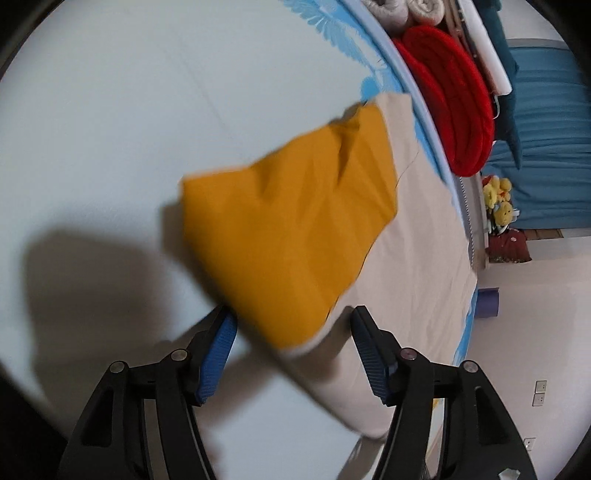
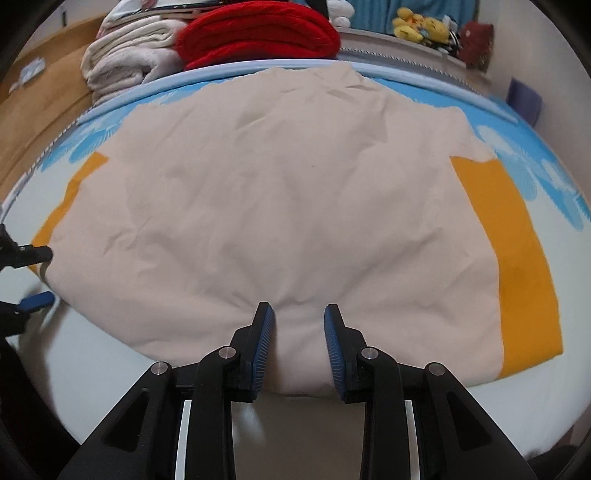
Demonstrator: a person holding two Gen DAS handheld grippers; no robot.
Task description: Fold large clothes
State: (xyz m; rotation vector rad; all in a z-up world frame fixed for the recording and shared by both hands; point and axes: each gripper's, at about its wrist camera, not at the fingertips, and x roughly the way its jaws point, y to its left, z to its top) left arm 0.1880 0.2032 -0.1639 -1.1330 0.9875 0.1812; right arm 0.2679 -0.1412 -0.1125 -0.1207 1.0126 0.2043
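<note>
I am working over a large cream-coloured cotton garment with mustard-yellow sleeves (image 2: 280, 206), which is lying spread flat and face-down on the pale blue bed sheet with a bright blue feather print (image 2: 535, 162), its body wrinkled but opened out and both sleeves lying out to the sides. My right gripper (image 2: 299, 314) is sitting at the near hem, its jaws parted with a ridge of cream cloth bunched between them, not yet pinched. My left gripper (image 1: 291, 314) is hovering at the left mustard-yellow sleeve (image 1: 295, 229), jaws spread wide and empty, the sleeve's end lying just ahead of the blue pads. Judging from this, the folding is barely begun: the garment is laid out, but I am seeing no fold made in it yet. Sleeves and body are all left to do. Beyond the bed's edge a red knitted blanket (image 2: 258, 33) and folded white towels (image 2: 125, 55) are stacked.
</note>
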